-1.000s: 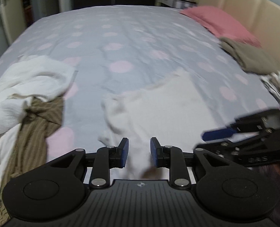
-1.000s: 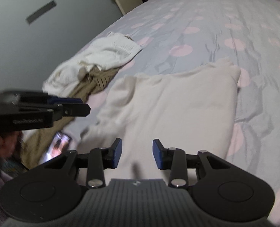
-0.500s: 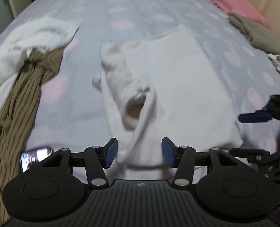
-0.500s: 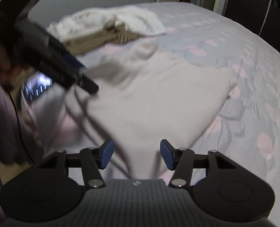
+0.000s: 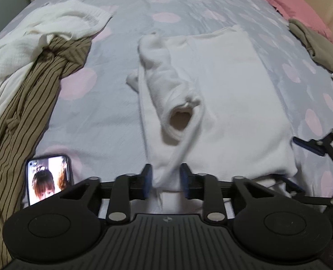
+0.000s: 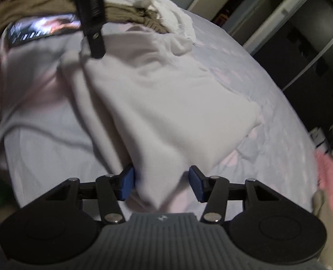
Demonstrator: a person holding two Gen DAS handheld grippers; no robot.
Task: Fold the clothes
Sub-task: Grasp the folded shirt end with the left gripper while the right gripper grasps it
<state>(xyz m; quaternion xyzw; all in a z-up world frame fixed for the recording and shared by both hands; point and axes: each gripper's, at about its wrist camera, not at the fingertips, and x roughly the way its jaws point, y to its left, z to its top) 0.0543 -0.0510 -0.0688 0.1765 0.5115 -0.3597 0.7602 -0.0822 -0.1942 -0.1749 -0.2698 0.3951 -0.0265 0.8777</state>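
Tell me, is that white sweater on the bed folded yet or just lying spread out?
Partly folded. The white sweater lies flat on the bed, with one sleeve laid over its body.
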